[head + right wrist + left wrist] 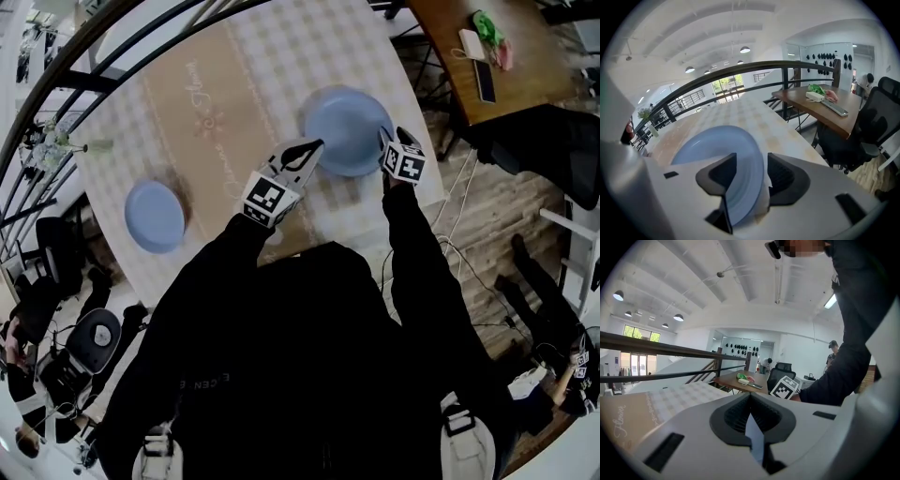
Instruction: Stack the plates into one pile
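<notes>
A large blue plate (pixel 345 127) lies near the right edge of the checked table (pixel 216 84). A smaller blue plate (pixel 155 216) sits far to the left. My right gripper (pixel 387 142) is at the large plate's right rim. In the right gripper view the large plate (pixel 712 145) runs between the jaws of the right gripper (pixel 752 158), which close on its rim. My left gripper (pixel 312 148) hovers at the same plate's left rim. In the left gripper view, the left gripper (pixel 750 398) has its tips together. A pale blue sliver shows behind them.
A wooden desk (pixel 469 56) with a phone and small items stands beyond the table's right edge, with a black chair (pixel 548 141) beside it. A dark railing (pixel 56 84) curves along the table's far and left sides. Bags and cables lie on the floor at left.
</notes>
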Tool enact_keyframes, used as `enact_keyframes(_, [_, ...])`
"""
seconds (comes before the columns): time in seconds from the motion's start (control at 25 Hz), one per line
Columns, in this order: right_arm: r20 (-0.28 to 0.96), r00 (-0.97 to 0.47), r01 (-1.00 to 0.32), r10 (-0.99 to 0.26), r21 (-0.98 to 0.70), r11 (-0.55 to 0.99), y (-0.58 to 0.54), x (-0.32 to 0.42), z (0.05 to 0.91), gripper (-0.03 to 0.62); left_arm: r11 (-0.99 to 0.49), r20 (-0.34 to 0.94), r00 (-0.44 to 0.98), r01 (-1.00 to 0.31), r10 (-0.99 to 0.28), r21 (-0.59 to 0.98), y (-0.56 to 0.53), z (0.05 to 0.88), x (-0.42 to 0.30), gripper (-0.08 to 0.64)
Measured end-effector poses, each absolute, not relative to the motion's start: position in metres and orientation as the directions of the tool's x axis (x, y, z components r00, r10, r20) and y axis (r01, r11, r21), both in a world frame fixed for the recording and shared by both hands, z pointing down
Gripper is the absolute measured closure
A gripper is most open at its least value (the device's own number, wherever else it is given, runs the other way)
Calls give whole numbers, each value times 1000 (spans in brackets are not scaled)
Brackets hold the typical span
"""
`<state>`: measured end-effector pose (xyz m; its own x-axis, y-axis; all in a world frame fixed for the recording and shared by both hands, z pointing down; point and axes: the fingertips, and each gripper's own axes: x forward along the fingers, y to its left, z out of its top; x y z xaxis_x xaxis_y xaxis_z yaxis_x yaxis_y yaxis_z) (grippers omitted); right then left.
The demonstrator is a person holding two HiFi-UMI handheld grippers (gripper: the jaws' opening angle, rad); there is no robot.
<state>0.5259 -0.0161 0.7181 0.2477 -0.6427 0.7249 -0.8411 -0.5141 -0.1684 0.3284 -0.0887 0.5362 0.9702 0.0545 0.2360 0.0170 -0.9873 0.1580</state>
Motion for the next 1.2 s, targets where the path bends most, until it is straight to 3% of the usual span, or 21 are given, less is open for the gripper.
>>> enact_keyframes(0.6, [766,222,-823,-603,-185,-538,-22,530,754,467,-985,278,958,29,77,171,-94,552,344,540])
enact_keyframes(0.88, [713,159,-711,-683,-398,-580,-20,525,742,550,-987,274,960,6,51,162,-94,545,337,540])
enact_keyframes(1.2, [650,99,-622,-753,-550,-557,-32,506,730,571,-988,275,961,-17,26,154,-96,541,324,540])
